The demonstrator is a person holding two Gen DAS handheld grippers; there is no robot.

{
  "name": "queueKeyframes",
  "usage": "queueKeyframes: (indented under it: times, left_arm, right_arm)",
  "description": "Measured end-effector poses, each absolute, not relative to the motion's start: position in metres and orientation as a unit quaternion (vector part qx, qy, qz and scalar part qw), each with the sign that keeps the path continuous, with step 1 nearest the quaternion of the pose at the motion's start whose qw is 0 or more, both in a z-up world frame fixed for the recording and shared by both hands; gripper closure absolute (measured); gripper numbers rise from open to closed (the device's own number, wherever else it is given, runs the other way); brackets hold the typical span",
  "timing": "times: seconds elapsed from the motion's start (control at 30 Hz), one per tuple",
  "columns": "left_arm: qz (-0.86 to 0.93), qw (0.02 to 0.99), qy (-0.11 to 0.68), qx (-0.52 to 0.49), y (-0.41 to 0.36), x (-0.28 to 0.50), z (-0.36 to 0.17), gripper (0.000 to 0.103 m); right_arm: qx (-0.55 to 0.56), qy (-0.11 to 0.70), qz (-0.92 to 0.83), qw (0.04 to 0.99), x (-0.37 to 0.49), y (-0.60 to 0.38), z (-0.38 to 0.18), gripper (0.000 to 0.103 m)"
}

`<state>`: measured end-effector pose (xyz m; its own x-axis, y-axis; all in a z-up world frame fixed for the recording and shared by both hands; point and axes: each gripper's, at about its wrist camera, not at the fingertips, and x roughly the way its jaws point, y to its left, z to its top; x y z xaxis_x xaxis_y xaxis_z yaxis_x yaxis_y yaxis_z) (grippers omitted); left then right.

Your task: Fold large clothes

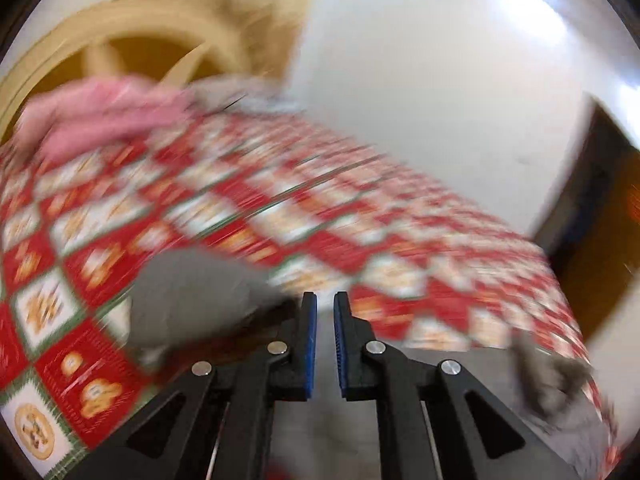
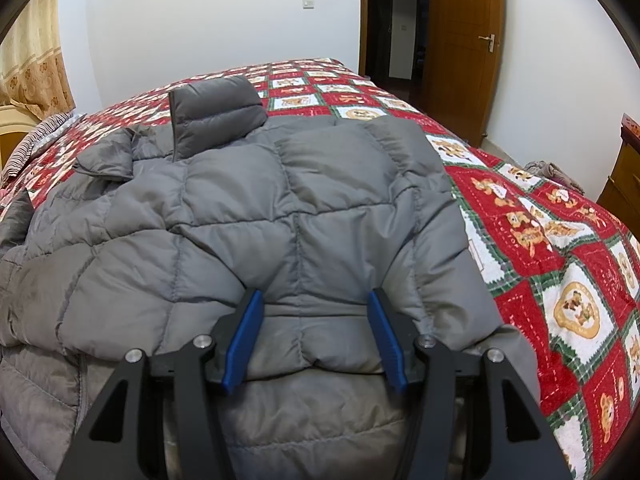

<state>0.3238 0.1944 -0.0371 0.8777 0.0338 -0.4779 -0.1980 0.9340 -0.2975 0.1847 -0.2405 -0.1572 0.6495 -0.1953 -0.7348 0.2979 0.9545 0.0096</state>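
Note:
A large grey puffer jacket (image 2: pixel 248 200) lies spread on a bed with a red patterned quilt (image 2: pixel 560 248), its collar (image 2: pixel 216 108) at the far end. My right gripper (image 2: pixel 316 300) is open, its blue pads either side of a puffed panel near the jacket's near edge, resting on the fabric. The left wrist view is motion-blurred. My left gripper (image 1: pixel 325 300) has its blue pads nearly together with a thin gap and nothing visible between them. A grey part of the jacket (image 1: pixel 188 296) lies just left of it on the quilt (image 1: pixel 280 208).
A pink cloth (image 1: pixel 100 116) and a cream wooden headboard (image 1: pixel 132 40) lie beyond the quilt in the left view. A striped pillow (image 2: pixel 40 140) lies at the left. An open wooden door (image 2: pixel 464 40) and a wooden cabinet (image 2: pixel 624 172) stand to the right of the bed.

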Motion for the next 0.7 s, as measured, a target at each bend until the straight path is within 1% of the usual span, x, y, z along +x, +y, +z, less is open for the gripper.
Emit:
queueKeyframes:
  times: [0.07, 0.17, 0.23, 0.3, 0.33, 0.4, 0.47, 0.53, 0.57, 0.6, 0.63, 0.67, 0.7]
  left_arm:
    - [-0.011, 0.972, 0.207, -0.114, 0.137, 0.308, -0.010, 0.095]
    - [-0.104, 0.977, 0.182, -0.047, 0.066, 0.285, 0.008, 0.095]
    - [-0.168, 0.970, 0.175, 0.002, 0.012, 0.263, 0.007, 0.095]
    - [-0.198, 0.961, 0.191, 0.005, -0.011, 0.254, 0.000, 0.095]
    - [-0.206, 0.956, 0.207, -0.009, -0.017, 0.253, -0.006, 0.095]
    - [-0.183, 0.952, 0.238, -0.057, -0.004, 0.261, -0.015, 0.094]
    - [-0.139, 0.949, 0.262, -0.110, 0.025, 0.272, -0.022, 0.094]
    - [-0.061, 0.938, 0.293, -0.173, 0.076, 0.289, -0.033, 0.090]
    - [-0.028, 0.933, 0.303, -0.191, 0.099, 0.292, -0.038, 0.078]
    - [0.022, 0.929, 0.306, -0.206, 0.134, 0.295, -0.043, 0.059]
    - [0.054, 0.929, 0.301, -0.210, 0.155, 0.292, -0.046, 0.050]
    - [0.091, 0.928, 0.289, -0.215, 0.176, 0.288, -0.048, 0.032]
    - [0.131, 0.926, 0.274, -0.223, 0.199, 0.281, -0.050, 0.018]
  right_arm:
    - [0.065, 0.396, -0.136, 0.906, 0.184, -0.241, -0.157, 0.046]
    - [0.070, 0.395, -0.134, 0.906, 0.185, -0.242, -0.157, 0.046]
    - [0.074, 0.394, -0.133, 0.906, 0.185, -0.242, -0.157, 0.046]
    - [0.075, 0.394, -0.132, 0.907, 0.185, -0.243, -0.157, 0.045]
    - [0.075, 0.394, -0.132, 0.907, 0.184, -0.243, -0.157, 0.045]
    - [0.076, 0.393, -0.131, 0.907, 0.184, -0.243, -0.157, 0.045]
    - [0.077, 0.392, -0.129, 0.907, 0.183, -0.244, -0.157, 0.044]
    - [0.077, 0.392, -0.129, 0.908, 0.184, -0.243, -0.158, 0.043]
    - [0.077, 0.392, -0.128, 0.908, 0.184, -0.243, -0.158, 0.043]
    - [0.076, 0.392, -0.128, 0.908, 0.185, -0.243, -0.158, 0.043]
    - [0.076, 0.392, -0.128, 0.908, 0.184, -0.243, -0.158, 0.042]
    - [0.076, 0.392, -0.128, 0.908, 0.184, -0.243, -0.158, 0.042]
    - [0.076, 0.392, -0.128, 0.908, 0.184, -0.243, -0.158, 0.042]
